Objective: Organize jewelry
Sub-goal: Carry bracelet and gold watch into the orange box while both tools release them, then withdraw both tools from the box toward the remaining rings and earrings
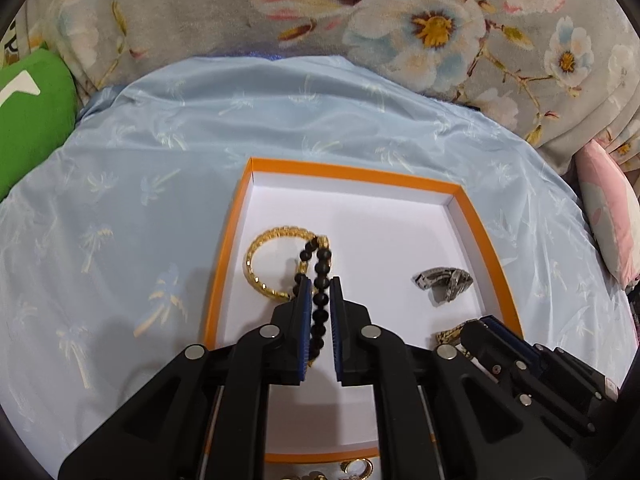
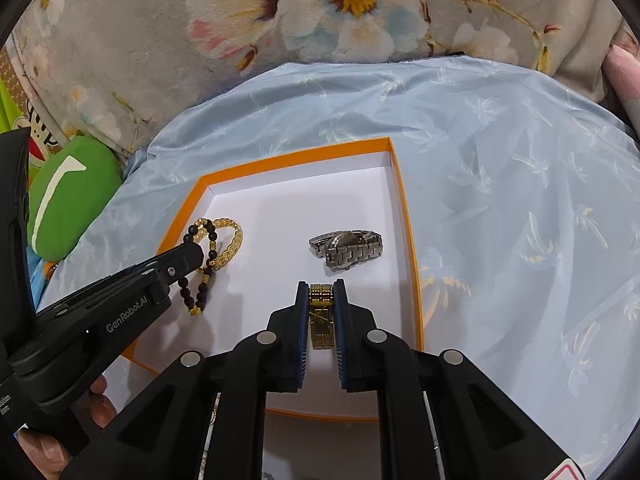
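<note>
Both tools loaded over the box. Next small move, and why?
Probably lower both a little further, then open. The left tool grips the bead bracelet and the right tool the gold watch, both over the white floor of the orange box.

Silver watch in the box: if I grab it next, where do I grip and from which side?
Grip the silver watch across its folded link band, coming from above. It lies on its side on the box floor with clear floor all around it, and the band is a narrow, firm stack that the jaws could likely span. Both grippers are full now.
</note>
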The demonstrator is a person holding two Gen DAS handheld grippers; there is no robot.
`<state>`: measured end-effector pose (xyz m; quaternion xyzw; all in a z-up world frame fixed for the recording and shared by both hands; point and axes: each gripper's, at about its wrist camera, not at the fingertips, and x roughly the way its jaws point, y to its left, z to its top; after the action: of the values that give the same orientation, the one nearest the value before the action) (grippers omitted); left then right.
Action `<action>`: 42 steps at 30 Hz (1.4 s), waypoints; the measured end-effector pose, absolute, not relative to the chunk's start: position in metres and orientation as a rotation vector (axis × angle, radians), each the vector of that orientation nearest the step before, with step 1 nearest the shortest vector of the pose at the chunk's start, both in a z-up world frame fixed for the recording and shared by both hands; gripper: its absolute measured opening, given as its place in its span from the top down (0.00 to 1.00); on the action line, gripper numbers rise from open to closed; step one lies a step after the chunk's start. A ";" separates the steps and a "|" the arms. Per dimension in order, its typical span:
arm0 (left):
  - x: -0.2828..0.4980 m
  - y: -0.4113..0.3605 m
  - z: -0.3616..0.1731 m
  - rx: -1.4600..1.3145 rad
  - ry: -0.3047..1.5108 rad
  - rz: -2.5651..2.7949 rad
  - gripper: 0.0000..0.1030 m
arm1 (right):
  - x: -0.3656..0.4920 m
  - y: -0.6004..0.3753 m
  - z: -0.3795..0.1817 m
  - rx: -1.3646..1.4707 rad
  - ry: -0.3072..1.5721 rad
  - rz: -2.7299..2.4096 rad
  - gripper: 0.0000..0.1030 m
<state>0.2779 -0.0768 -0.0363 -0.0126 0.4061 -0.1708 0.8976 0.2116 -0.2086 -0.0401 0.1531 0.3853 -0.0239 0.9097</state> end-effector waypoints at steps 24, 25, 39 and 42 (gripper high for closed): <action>0.223 -0.038 -0.025 -0.062 0.794 -0.287 0.39 | 0.138 -0.210 -0.004 0.290 0.704 -0.082 0.77; 0.217 -0.035 -0.022 -0.063 0.789 -0.291 0.39 | 0.133 -0.209 -0.002 0.292 0.700 -0.081 0.76; 0.146 0.000 -0.009 -0.060 0.808 -0.283 0.39 | 0.057 -0.185 -0.001 0.245 0.722 -0.082 0.74; 0.133 0.004 -0.014 -0.058 0.826 -0.282 0.39 | 0.044 -0.183 -0.008 0.245 0.743 -0.085 0.73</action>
<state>0.1330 0.0041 -0.0138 -0.0279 0.3998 -0.1366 0.9059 0.0436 -0.1828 -0.0085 0.1196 0.3620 -0.0415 0.9235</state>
